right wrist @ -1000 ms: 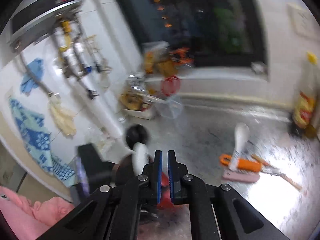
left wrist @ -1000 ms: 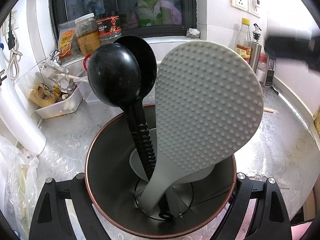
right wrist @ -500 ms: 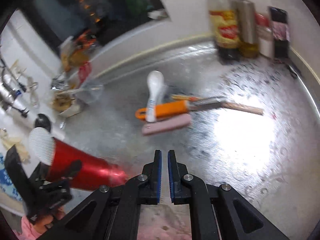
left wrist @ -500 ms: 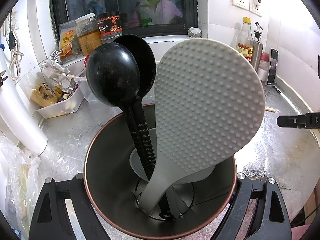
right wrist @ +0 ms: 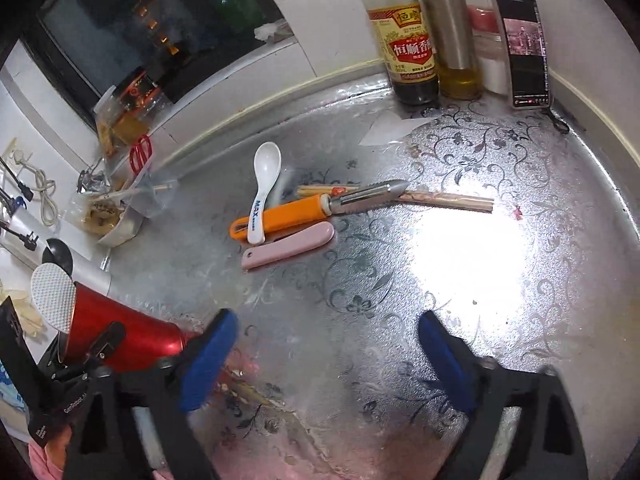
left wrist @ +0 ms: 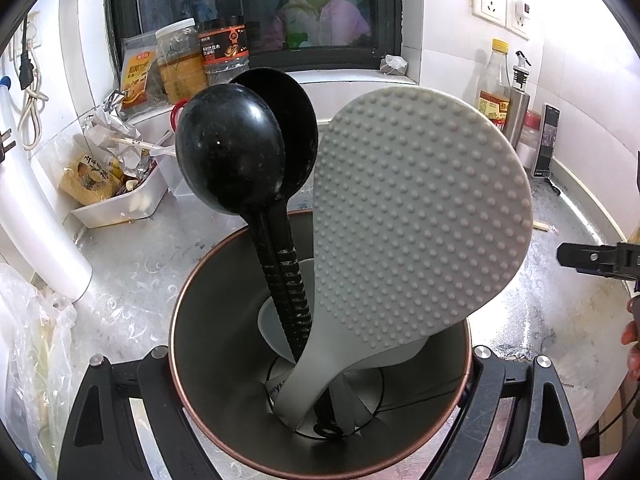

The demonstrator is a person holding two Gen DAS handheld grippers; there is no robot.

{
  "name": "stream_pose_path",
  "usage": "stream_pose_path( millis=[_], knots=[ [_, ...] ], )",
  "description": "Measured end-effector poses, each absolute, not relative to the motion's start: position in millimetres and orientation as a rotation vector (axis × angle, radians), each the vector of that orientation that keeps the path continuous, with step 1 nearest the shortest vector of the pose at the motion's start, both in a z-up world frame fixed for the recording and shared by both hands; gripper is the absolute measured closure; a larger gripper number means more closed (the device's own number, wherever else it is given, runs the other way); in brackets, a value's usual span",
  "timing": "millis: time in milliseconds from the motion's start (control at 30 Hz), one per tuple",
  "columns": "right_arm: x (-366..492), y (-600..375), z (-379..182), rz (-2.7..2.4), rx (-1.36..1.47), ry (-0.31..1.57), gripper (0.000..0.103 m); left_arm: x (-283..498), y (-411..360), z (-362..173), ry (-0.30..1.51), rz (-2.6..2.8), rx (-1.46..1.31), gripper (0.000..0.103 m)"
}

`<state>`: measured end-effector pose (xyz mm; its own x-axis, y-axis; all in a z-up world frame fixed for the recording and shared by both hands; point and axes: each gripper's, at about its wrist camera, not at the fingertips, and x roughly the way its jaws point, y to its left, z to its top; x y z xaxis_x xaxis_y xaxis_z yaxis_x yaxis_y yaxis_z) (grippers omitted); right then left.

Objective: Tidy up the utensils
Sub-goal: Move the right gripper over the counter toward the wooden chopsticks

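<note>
Left gripper (left wrist: pixel 320 364): clamping the red cup (right wrist: pixel 120 340), which is holding two black ladles (left wrist: pixel 240 152) and a grey rice paddle (left wrist: pixel 420 220), near the counter's (right wrist: pixel 400 280) left edge.

Right gripper (right wrist: pixel 324 360): jaws opening wide, nothing between them. Mid-counter are lying a white spoon (right wrist: pixel 262 188), orange peeler (right wrist: pixel 304 210), pink case (right wrist: pixel 288 246) and chopsticks (right wrist: pixel 444 200).

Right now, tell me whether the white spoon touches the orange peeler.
Touching. The right wrist view shows the white spoon lying with its handle across the orange peeler, overlapping its grip with no gap.
</note>
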<state>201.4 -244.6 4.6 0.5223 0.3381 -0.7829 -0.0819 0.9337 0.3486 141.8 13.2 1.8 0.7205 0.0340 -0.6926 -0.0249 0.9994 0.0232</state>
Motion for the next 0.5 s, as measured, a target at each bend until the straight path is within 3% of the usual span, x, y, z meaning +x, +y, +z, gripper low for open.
stream_pose_path(
  millis=[500],
  knots=[
    [221.2,-269.7,7.1,0.226,0.285,0.901,0.0,142.8,8.4,1.4,0.774,0.073,0.045,0.012]
  ],
)
